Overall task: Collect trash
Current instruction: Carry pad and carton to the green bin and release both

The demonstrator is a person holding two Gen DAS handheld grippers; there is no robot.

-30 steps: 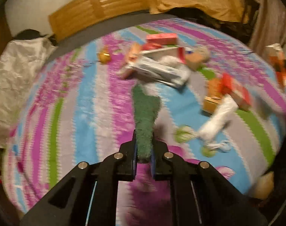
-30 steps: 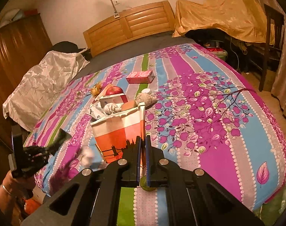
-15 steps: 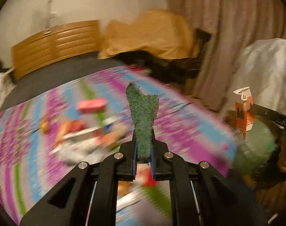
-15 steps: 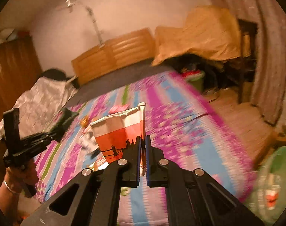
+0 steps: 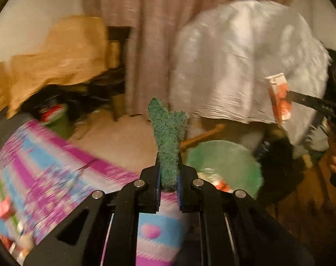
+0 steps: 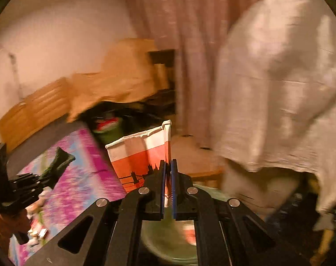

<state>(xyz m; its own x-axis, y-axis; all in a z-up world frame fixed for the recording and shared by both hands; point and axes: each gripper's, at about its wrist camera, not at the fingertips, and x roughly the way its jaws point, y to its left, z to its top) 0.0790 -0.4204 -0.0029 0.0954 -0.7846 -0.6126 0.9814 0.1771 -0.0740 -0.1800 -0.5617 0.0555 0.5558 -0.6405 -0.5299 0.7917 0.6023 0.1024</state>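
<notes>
My left gripper is shut on a green scouring pad, held upright over the bed's corner. My right gripper is shut on the edge of a flattened orange-and-white paper cup. A green trash bin with some litter in it stands on the floor just beyond the left gripper. In the right wrist view the bin lies directly below the right gripper. The cup also shows at the right of the left wrist view. The pad shows at the left of the right wrist view.
The bed with a purple, blue and pink striped cover is at lower left, with small litter near its edge. A white draped cloth, a curtain and a tan-covered chair stand beyond.
Both grippers swung right, away from the litter on the bed toward the floor by the curtain. The green bin has come into view close below both. Both still hold their items.
</notes>
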